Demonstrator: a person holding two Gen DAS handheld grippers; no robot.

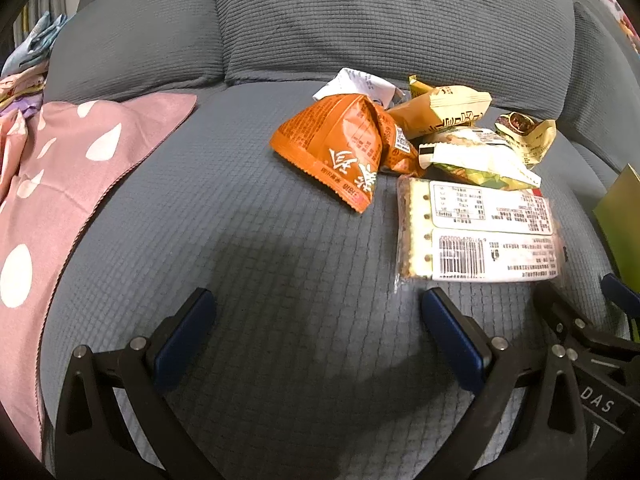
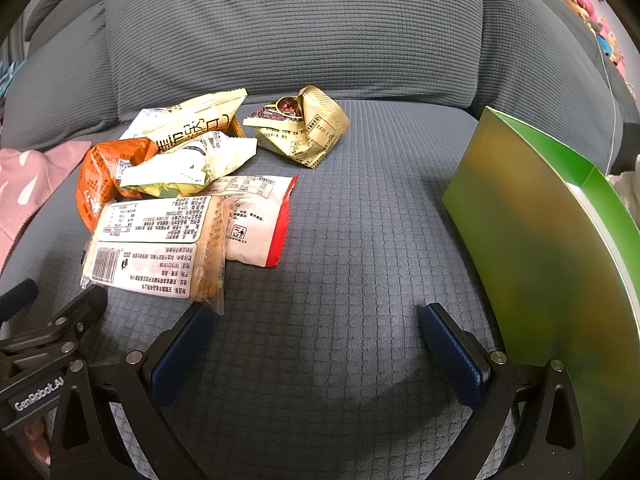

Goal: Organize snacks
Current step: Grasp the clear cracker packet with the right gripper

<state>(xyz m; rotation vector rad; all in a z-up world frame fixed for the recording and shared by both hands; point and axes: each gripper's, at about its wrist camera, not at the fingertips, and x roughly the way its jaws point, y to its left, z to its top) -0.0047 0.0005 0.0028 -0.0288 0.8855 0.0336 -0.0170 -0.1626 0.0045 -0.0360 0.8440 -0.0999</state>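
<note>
Snack packets lie in a loose heap on the seat of a grey sofa (image 2: pixel 340 240), ahead of both grippers. Nearest is a clear pack of crackers (image 1: pixel 476 232) with white labels and a barcode, lying flat; in the right wrist view its near corner is just beside the right gripper's left finger, and I cannot tell if they touch. Under its far side lies a white packet with a red edge (image 2: pixel 256 224). To the left of the crackers sits an orange packet (image 1: pixel 340 148), puffed and tilted. Behind these are a pale green and white packet (image 2: pixel 188 168) and a cream packet with bold lettering (image 2: pixel 196 124), piled on each other. A crumpled gold packet (image 2: pixel 304 132) lies a little apart on the right of the heap.

Left gripper (image 1: pixel 318 320) hovers low over bare seat with its fingers spread wide and nothing between them. Right gripper (image 2: pixel 316 332) is likewise spread wide and empty.

A green box (image 2: pixel 540 240) stands on the seat at the right, close to the right gripper. A pink cloth with white spots (image 1: pixel 60 168) lies on the left of the seat.
</note>
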